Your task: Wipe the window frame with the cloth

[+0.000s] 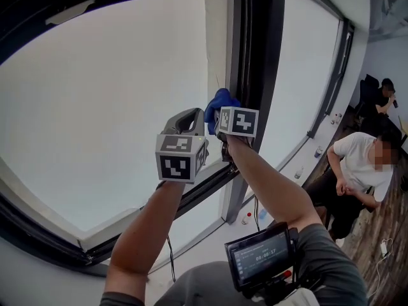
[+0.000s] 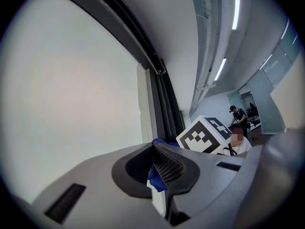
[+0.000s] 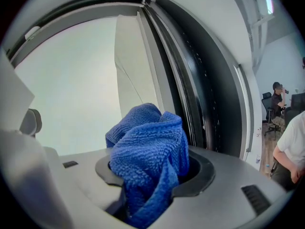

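Plush blue microfibre cloth (image 3: 147,151) bunches in the right gripper (image 3: 151,173), clamped between its 2 jaws. The window frame (image 3: 209,94), a smooth dark upright running top to bottom, stands just beyond the cloth and to its right, nearer the right arm. The left gripper (image 2: 159,171) is nearly closed and seems to nip a cloth corner.

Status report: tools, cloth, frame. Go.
Right tool shut on blue cloth, up by the black window frame. Left tool alongside, jaws near together, grip unclear. Nothing blocking the frame in view.
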`<state>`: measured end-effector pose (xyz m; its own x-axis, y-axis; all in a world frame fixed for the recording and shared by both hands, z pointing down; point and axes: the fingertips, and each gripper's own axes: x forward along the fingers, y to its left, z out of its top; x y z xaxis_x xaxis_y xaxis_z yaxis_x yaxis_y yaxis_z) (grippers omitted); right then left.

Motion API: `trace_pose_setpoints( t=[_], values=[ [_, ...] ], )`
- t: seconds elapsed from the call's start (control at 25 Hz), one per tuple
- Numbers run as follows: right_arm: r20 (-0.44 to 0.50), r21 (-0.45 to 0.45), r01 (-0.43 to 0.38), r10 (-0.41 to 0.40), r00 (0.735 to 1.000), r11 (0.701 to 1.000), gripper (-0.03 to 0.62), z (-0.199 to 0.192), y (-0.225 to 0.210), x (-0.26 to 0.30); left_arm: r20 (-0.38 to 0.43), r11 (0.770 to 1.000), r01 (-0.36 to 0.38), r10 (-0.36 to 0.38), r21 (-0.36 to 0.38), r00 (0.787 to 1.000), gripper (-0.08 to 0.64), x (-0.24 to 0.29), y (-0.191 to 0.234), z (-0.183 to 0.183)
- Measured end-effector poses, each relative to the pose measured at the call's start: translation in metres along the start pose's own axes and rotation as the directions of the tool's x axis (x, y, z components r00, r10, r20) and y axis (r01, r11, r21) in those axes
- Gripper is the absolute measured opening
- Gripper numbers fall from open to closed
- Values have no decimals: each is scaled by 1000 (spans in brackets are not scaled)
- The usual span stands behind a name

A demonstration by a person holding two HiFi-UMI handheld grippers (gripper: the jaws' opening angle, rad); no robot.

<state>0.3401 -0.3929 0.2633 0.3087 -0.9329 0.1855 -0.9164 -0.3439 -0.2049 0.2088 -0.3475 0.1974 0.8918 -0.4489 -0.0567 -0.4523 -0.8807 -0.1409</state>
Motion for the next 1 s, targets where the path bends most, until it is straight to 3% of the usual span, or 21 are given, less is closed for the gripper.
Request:
trace_pose_setpoints(
  t=[0.44,1.0],
  values=[
    [125,35,-46,41,991,998,221,100,17,-15,72,999,24,-27,37,997,9,11,0,65],
    [181,66,-88,75,981,994,221,177,37,-23,129,999,24,-28,32,991,9,20,14,140]
  ],
)
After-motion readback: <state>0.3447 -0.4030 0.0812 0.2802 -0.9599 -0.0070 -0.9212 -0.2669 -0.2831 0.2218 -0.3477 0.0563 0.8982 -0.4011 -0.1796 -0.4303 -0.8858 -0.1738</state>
